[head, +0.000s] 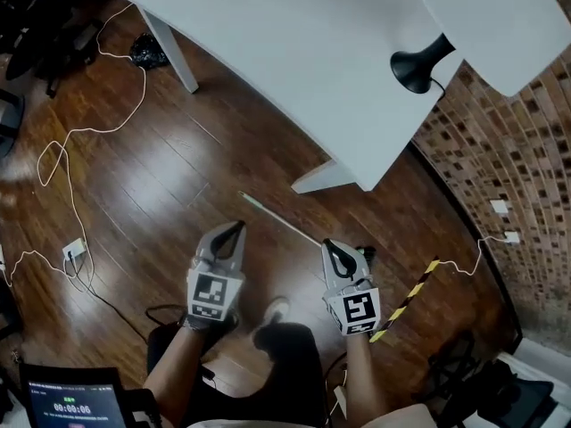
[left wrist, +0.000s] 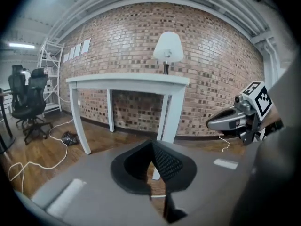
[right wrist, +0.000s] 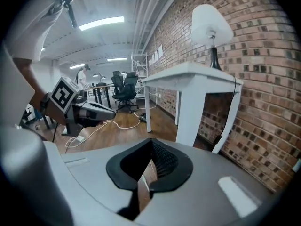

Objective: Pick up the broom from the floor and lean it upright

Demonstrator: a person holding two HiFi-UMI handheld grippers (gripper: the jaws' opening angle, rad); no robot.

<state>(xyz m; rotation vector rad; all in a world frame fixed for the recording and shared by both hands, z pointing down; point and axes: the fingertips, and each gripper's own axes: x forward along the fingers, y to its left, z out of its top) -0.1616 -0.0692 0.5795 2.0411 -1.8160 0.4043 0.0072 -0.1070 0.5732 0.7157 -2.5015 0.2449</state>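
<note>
The broom's thin pale handle [head: 277,217] lies slanted on the dark wood floor, just in front of the white table's leg [head: 326,178]. Its lower right end runs behind my right gripper, so the head of the broom is hidden. My left gripper [head: 239,227] hovers left of the handle with its jaws together and nothing in them; the left gripper view [left wrist: 152,145] shows the same. My right gripper [head: 328,243] hangs over the handle's right end, shut and empty, as in the right gripper view [right wrist: 150,142]. Neither gripper touches the broom.
A white table [head: 294,52] stands ahead with a black lamp base [head: 415,65]. The brick wall [head: 526,176] runs along the right. A yellow-and-black striped strip [head: 406,300] lies by my right hand. White cable [head: 80,132] and a socket strip [head: 74,250] lie at the left.
</note>
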